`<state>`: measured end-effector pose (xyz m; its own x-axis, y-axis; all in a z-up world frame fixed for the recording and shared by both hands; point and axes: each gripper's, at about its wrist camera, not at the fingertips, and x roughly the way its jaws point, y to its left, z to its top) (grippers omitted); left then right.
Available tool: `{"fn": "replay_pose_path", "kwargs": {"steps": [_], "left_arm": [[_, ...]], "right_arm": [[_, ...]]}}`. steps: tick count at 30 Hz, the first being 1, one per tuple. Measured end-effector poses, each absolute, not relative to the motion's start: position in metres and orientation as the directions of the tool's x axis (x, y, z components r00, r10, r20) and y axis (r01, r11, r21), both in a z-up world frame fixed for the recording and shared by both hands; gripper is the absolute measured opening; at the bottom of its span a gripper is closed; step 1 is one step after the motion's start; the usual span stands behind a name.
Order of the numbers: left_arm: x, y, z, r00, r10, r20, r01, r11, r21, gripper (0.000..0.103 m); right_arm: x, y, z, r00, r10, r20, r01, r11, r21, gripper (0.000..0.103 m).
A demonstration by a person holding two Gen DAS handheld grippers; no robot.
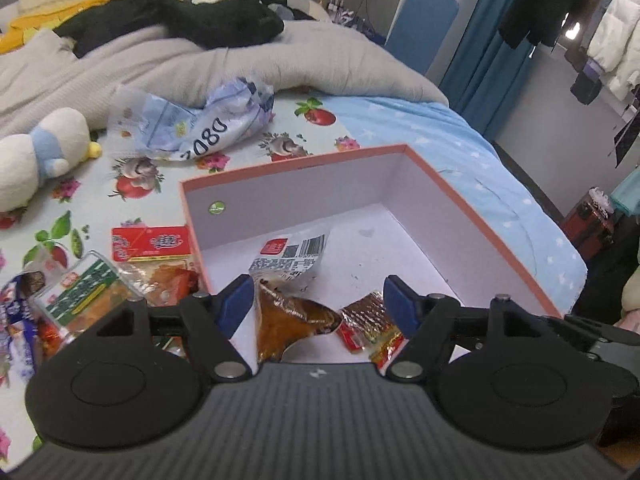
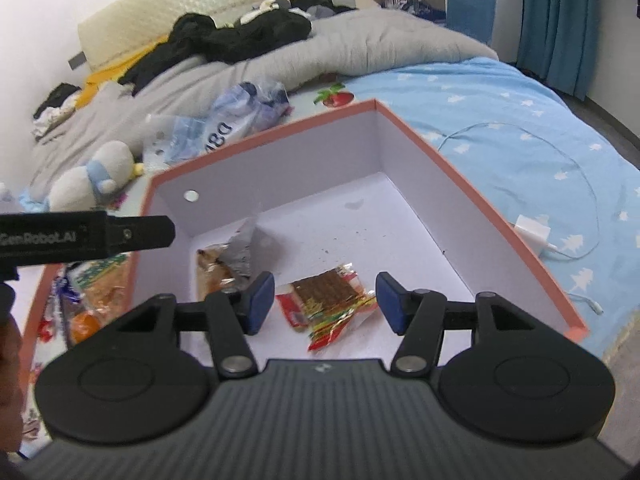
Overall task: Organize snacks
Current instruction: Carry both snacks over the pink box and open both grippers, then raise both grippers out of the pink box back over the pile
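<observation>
Now both snacks lie loose in box (image 1: 460,216) near front wall; left hand-held gripper (image 1: 320,306) and right hand-held gripper (image 2: 325,302) part-open, empty, above them; more packets (image 1: 88,292) wait on bed (image 1: 460,132) beside box's left wall

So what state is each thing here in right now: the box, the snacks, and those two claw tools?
Box: open, no lid on it, two packets inside.
Brown snack packet: lying in the box, not gripped.
Red snack packet: lying in the box, not gripped.
Snacks outside the box: on the bed, waiting.
Left gripper: open, empty.
Right gripper: open, empty.
</observation>
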<state>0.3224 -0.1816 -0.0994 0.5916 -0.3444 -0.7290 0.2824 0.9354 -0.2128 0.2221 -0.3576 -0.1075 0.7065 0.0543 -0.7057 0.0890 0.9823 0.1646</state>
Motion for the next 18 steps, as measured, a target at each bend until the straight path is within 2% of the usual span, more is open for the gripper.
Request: {"fn": "replay_pose_path", "kwargs": {"steps": [18], "left_arm": [[0.180,-0.125,-0.034,0.684,-0.340,-0.646,0.280,0.939,-0.198,0.076]], "right_arm": [[0.109,-0.312,-0.049,0.789,0.102,-0.605,-0.012,0.989,0.151,0.059]]}}
